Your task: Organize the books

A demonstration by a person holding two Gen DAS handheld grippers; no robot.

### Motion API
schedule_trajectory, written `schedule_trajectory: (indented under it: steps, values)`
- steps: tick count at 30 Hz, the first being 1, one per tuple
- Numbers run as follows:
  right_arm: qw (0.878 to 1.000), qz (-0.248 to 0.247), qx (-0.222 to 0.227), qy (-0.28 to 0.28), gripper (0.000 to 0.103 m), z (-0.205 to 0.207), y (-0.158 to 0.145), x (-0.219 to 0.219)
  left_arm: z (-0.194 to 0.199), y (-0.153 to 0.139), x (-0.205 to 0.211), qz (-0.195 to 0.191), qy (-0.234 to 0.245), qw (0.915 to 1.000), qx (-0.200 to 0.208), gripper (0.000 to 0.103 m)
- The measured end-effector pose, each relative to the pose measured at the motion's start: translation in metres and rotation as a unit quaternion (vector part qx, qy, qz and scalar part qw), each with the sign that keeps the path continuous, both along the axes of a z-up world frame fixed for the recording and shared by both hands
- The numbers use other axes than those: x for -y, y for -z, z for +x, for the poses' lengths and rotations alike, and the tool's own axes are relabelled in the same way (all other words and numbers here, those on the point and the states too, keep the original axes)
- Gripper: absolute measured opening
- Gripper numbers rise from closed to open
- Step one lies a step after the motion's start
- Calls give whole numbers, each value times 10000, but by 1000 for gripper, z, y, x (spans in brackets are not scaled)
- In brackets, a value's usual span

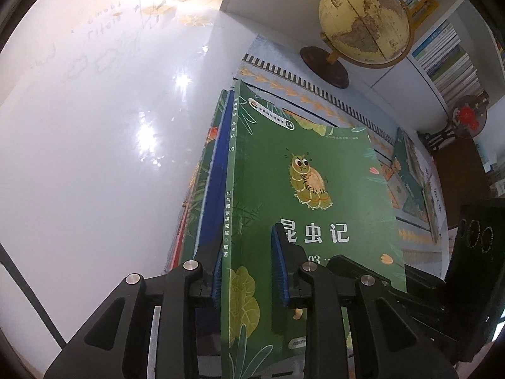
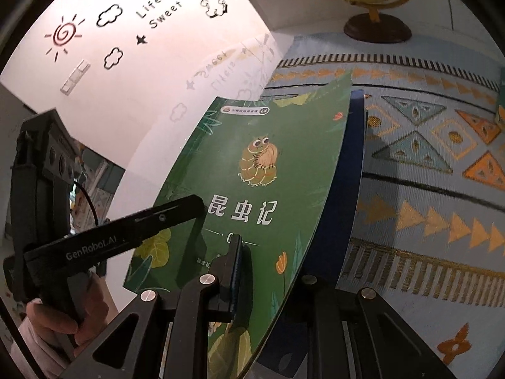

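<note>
A home study or children's reading room: packed bookshelves point(image 1: 442, 50) at upper right, a globe point(image 1: 366, 22) on a patterned cloth point(image 2: 426, 170), and cartoon wall stickers point(image 2: 126, 15) at upper left.

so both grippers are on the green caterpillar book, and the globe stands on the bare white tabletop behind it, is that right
Not quite. Both the left gripper and the right gripper are on the green book, but the globe does not stand on bare white tabletop. Its dark round base rests on the patterned blue cloth. The left wrist view shows this, and the right wrist view agrees.
</note>
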State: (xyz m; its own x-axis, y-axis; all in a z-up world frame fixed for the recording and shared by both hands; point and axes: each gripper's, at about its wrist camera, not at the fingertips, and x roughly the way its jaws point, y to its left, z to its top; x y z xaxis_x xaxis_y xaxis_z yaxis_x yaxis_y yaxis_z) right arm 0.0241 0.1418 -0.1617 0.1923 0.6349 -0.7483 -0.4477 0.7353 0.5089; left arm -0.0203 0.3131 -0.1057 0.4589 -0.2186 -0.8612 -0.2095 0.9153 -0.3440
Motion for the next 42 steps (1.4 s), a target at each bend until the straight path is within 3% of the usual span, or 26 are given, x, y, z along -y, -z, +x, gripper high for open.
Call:
schedule_trajectory:
  steps: [7, 11, 15, 24, 27, 31, 36, 42]
  values:
    - [9999, 4, -88, 54, 28, -3, -3, -5, 2, -3, -5, 68, -77, 9999, 54, 29]
    - [9995, 104, -290, -10, 51, -1, -7, -8, 0, -3, -6, 126, -92, 9999, 38, 29]
    - [9989, 74, -438, 118, 57, -2, -8, -7, 0, -3, -7, 194, -74, 9998, -5, 29]
    - [9973, -141, -703, 175, 62, 2, -12, -13, -8, -13, -14, 367, -388, 9986, 59, 29]
    - [9935, -674, -891, 228, 62, 2, -16, -12, -12, -15, -21, 342, -470, 9983, 53, 29]
    - [9897, -1167, -700, 435, 62, 1, -24, -1, -18, -17, -26, 383, -551, 9977, 51, 29]
    - [9871, -1127, -1078, 352, 64, 15, -8, -6, -25, -17, -30, 368, -650, 9972, 48, 29]
    - [9848, -1362, -1022, 334, 68, 14, -2, -17, -31, -22, -30, 417, -711, 9966, 45, 29]
